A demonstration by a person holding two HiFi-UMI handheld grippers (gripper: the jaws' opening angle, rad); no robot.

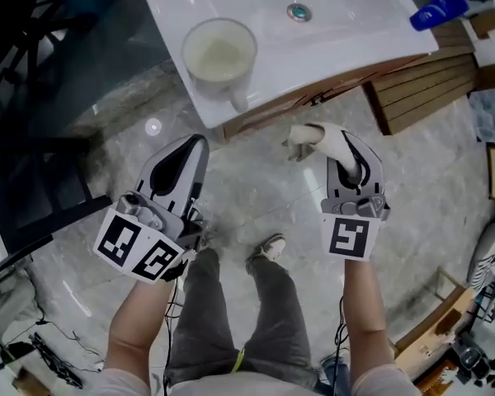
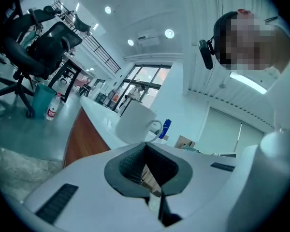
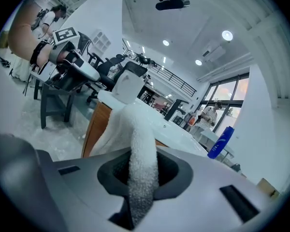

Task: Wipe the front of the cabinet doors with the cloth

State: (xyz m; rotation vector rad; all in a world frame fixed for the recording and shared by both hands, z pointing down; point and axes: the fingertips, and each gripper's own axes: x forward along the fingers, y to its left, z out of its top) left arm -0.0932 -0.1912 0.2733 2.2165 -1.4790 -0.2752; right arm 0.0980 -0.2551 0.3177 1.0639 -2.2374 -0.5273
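Short of the doors (image 1: 309,99), right gripper (image 1: 345,148) clamps cloth (image 1: 310,137), left gripper (image 1: 195,143) closed, empty; approach step, so next probably press cloth on.

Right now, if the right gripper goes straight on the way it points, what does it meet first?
Probably the wooden cabinet front below the white countertop. The cloth clamped in the right gripper sticks out ahead, so it should touch first; depth is unclear.

nubbly cloth (image 3: 142,163), wooden cabinet doors (image 1: 290,103)
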